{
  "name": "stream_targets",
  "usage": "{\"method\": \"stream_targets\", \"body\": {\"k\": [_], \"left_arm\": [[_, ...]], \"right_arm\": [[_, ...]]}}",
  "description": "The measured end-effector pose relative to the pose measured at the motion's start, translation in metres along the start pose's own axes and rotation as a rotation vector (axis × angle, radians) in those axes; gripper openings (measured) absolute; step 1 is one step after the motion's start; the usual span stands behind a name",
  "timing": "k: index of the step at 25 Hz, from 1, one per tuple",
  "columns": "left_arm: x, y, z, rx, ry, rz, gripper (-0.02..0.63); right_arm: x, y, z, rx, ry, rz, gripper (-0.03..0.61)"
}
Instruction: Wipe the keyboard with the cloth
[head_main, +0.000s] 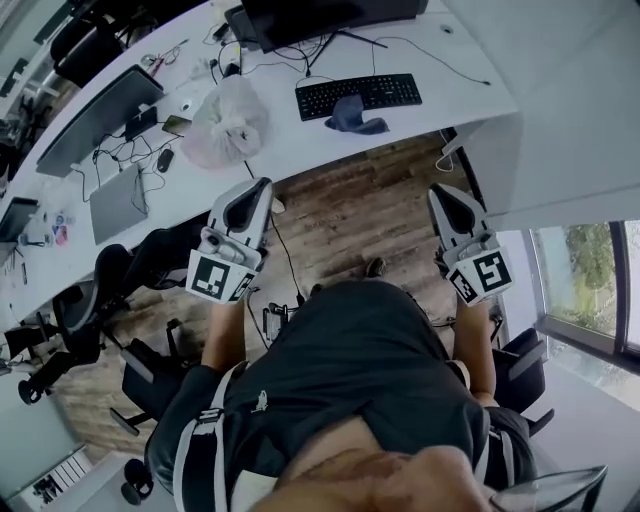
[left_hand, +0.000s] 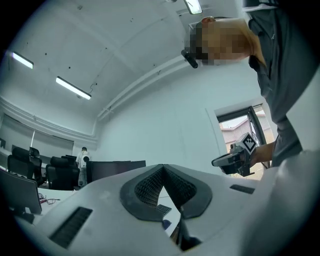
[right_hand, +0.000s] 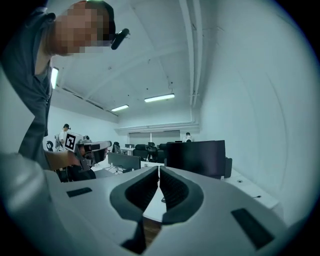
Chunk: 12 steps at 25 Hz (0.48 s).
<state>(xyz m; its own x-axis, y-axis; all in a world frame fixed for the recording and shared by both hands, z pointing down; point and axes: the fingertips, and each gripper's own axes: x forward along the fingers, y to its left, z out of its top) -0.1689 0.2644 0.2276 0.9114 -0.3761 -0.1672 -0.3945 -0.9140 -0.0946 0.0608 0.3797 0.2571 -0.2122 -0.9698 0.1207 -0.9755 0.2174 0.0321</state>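
Note:
In the head view a black keyboard (head_main: 358, 95) lies on the white desk (head_main: 300, 150), and a crumpled blue cloth (head_main: 355, 117) rests against its front edge. Both grippers hang over the wooden floor, short of the desk. My left gripper (head_main: 258, 190) is shut with nothing between its jaws. My right gripper (head_main: 441, 194) is shut and empty too. In the left gripper view the pads meet at my left gripper (left_hand: 162, 168); below them peek the keyboard (left_hand: 163, 209) and the cloth (left_hand: 166, 223). In the right gripper view the jaws of my right gripper (right_hand: 159, 171) are pressed together.
A dark monitor (head_main: 320, 15) stands behind the keyboard. A bunched plastic bag (head_main: 228, 122), cables, a second monitor (head_main: 100, 115) and a laptop (head_main: 118, 203) sit further left. Office chairs (head_main: 140, 265) stand at the desk's near side. A white partition (head_main: 560, 110) rises at the right.

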Motion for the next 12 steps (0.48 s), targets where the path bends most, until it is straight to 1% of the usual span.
{"method": "stream_targets", "body": {"k": [5, 9, 12], "left_arm": [[0.055, -0.013, -0.011, -0.034, 0.041, 0.053, 0.005], [0.089, -0.026, -0.019, -0.013, 0.076, 0.098, 0.005], [0.108, -0.035, -0.020, 0.007, 0.098, 0.108, 0.005]], "right_arm": [[0.012, -0.058, -0.006, 0.014, -0.006, 0.093, 0.011], [0.020, -0.092, -0.022, 0.041, -0.002, 0.170, 0.011], [0.026, -0.107, -0.036, 0.062, 0.011, 0.212, 0.011]]}}
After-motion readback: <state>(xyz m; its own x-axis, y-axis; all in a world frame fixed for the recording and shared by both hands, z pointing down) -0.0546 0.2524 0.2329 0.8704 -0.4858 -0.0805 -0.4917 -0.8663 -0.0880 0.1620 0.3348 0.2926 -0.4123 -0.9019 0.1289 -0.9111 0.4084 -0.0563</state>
